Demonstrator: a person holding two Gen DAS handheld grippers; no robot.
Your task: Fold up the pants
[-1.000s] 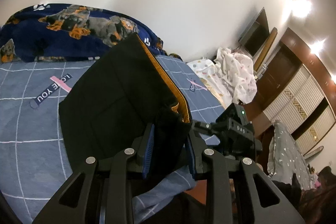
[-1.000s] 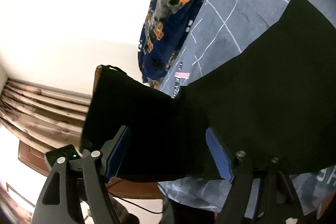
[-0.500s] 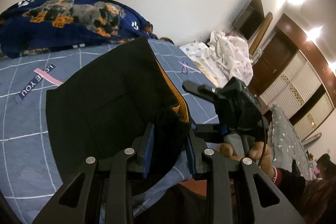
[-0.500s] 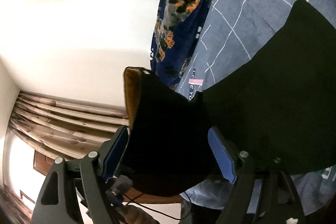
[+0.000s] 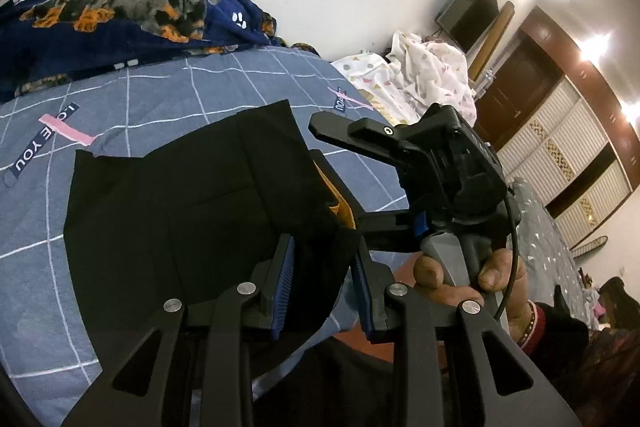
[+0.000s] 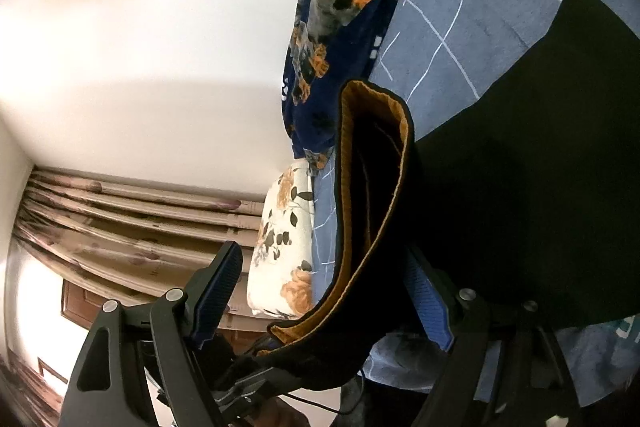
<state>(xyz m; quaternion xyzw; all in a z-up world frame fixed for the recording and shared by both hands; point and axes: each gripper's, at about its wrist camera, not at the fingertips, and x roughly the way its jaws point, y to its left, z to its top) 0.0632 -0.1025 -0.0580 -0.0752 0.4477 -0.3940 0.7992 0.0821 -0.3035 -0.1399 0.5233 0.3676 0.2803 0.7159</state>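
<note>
White walls are rising behind a bed [image 5: 224,95] dressed in a blue checked sheet, where black pants [image 5: 172,211] are lying partly folded with bare sheet showing beyond their far edge. Along the wall, a dog-print blanket [image 5: 120,11] is bunching. At the near edge, the left gripper [image 5: 322,285] is clenching a fold of the dark cloth between its blue pads. Just beside it, the right gripper [image 6: 324,295] is standing wide apart, tilted, with the orange-lined waistband [image 6: 384,195] draping between its fingers against the right pad. A hand [image 5: 472,275] is gripping its handle.
</note>
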